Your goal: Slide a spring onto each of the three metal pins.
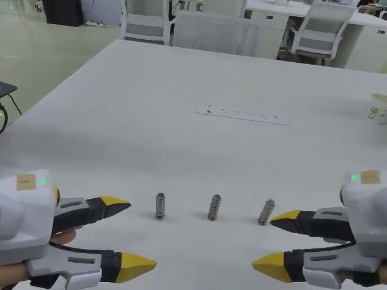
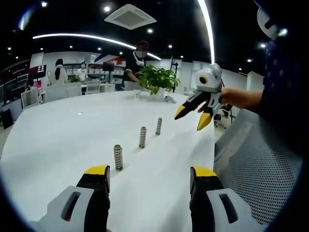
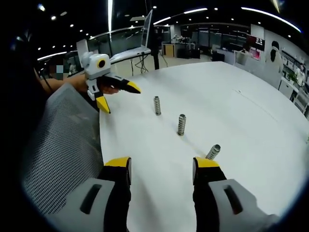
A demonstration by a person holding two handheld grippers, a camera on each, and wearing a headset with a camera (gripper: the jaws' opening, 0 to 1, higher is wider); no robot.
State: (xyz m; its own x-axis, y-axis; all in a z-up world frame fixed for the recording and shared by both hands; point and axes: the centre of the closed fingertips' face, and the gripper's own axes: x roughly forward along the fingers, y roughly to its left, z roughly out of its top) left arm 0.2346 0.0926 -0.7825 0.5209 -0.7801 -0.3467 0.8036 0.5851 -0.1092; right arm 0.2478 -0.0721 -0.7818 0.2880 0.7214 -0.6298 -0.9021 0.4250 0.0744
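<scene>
Three metal pins stand in a row on the white table, each with a spring coiled around it: the left one, the middle one and the right one, which leans slightly. My left gripper is open at the lower left, empty, a short way from the left pin. My right gripper is open at the lower right, empty, with its upper tip close to the right pin. The left gripper view also shows the right gripper, and the right gripper view shows the left gripper.
A flush power strip lies in the table beyond the pins. A small patterned cup sits at the right edge. Office chairs stand past the far edge of the table. A potted plant is at the table's end.
</scene>
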